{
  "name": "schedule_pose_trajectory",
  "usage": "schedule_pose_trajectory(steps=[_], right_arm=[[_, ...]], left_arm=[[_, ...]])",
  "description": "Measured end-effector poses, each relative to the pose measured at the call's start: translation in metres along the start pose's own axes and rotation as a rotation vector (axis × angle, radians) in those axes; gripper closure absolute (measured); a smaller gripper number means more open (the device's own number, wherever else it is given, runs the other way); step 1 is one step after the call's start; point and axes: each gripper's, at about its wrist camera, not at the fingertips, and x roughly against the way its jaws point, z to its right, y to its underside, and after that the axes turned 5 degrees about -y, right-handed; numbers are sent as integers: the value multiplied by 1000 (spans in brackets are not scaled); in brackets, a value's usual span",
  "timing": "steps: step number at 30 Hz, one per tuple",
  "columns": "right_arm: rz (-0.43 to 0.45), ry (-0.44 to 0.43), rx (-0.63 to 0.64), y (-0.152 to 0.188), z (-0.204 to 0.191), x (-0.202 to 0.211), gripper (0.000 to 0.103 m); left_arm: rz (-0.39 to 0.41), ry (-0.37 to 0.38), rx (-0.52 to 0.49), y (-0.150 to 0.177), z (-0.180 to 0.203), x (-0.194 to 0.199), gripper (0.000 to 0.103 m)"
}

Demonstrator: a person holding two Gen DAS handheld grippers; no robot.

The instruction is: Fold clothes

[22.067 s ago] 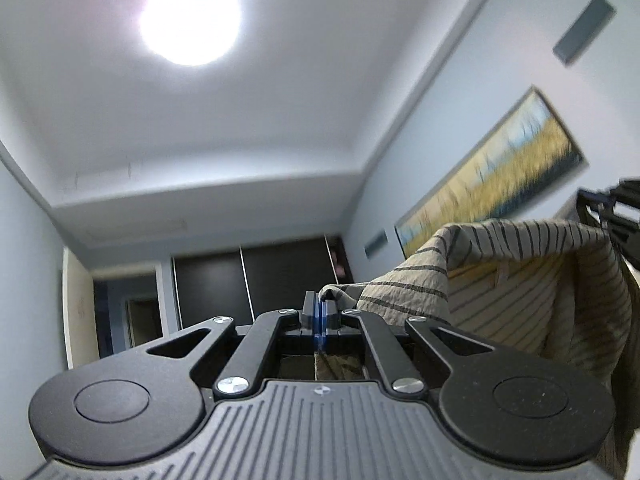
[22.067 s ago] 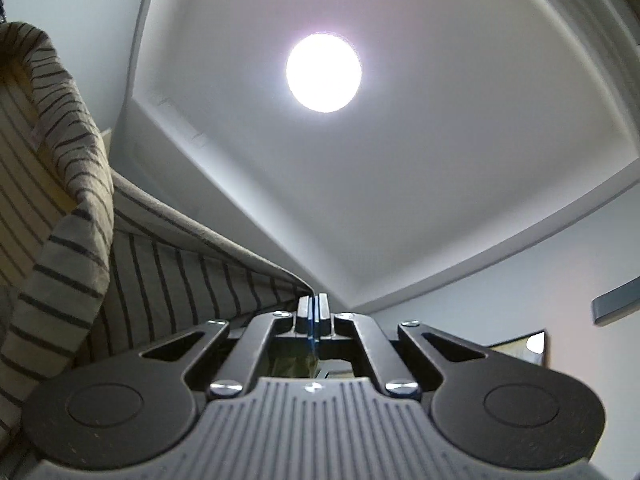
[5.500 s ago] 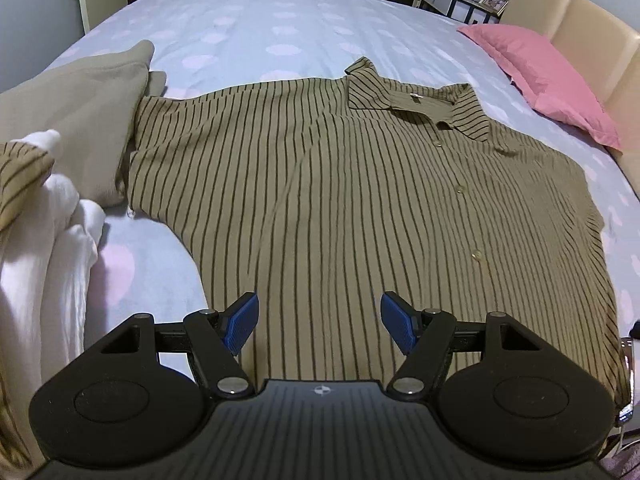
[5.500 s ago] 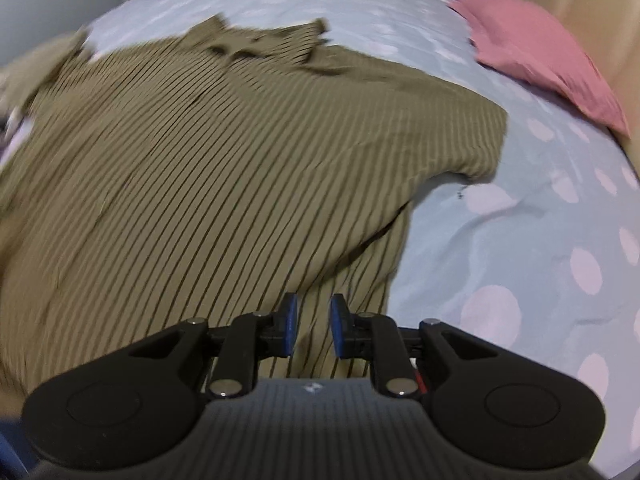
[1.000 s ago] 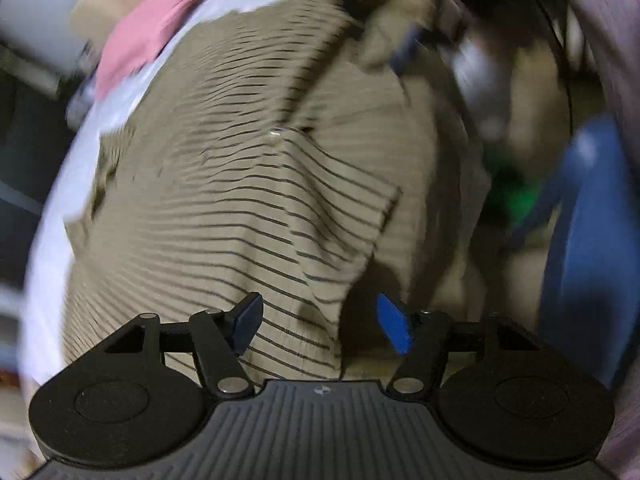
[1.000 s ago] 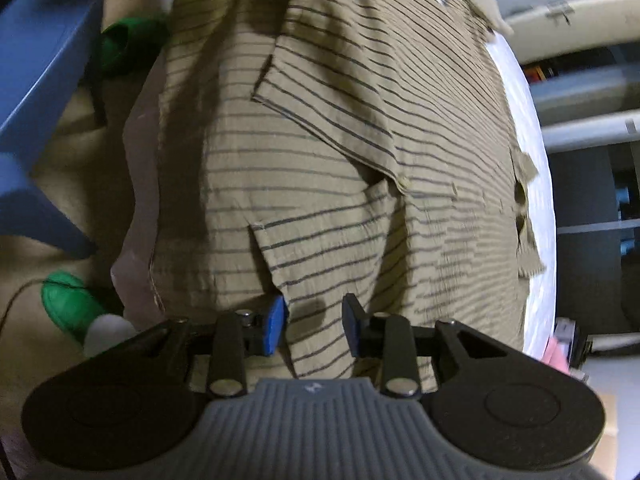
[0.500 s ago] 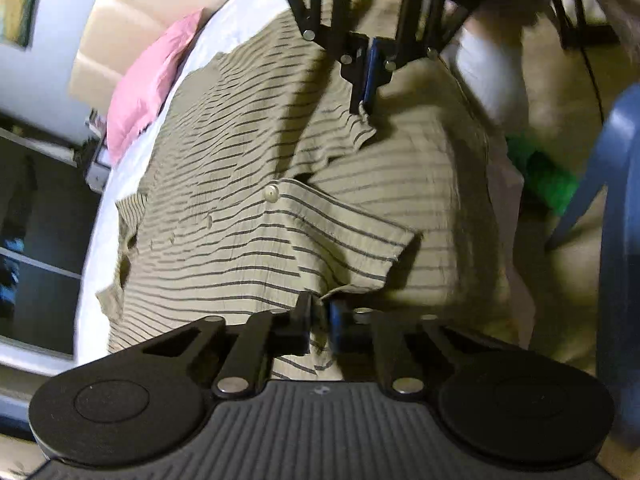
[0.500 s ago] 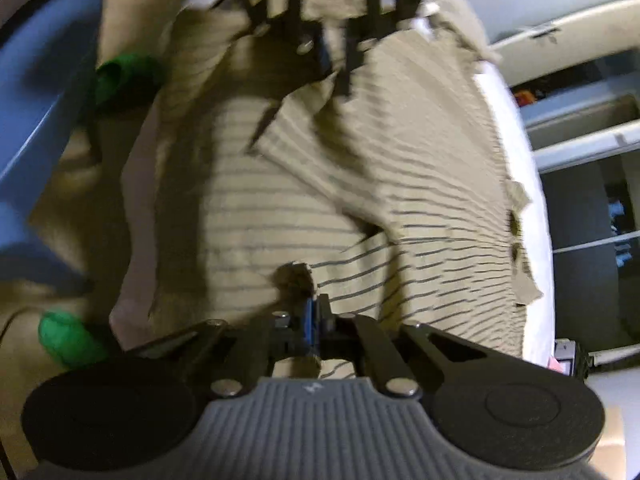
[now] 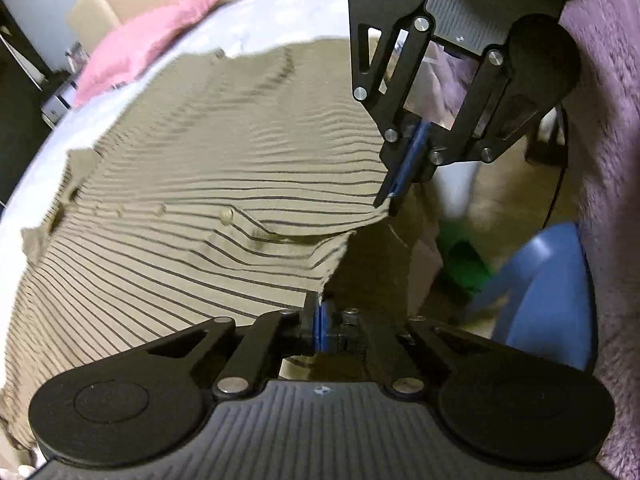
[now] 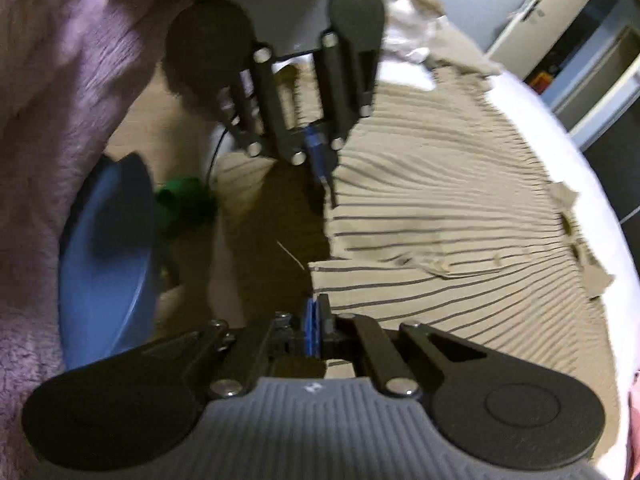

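Both grippers clamp the shirt (image 9: 192,208) hem: the left gripper (image 9: 318,320) at one corner, the right gripper (image 10: 314,320) at the other. The shirt lies on the bed (image 9: 256,12), its long axis running toward ten o'clock from the left gripper.

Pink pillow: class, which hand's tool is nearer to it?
Right. The right tool grips the hem of the striped shirt on the side toward the pink pillow; the left tool grips the hem farther from it.
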Motion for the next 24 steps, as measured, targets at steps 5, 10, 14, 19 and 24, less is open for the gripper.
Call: schedule_pose_trajectory(steps=[5,10,14,19,24], right_arm=[[-36,-60,-52,5,7,-19,101],[-45,-88,-73,8,9,-16,93],[-21,-115,-57,8,5,-7,72],[-6,-69,-3,0,2,-5,66],[18,-27,8,-14,17,-8,63]], left_arm=[[-57,27,-13,8,10,-13,103],[-57,43,15,10,8,-12,100],[-30,73,70,12,6,1,81],[-41,4,144,27,-7,23,73],[-66,-131,307,52,-32,44,71]])
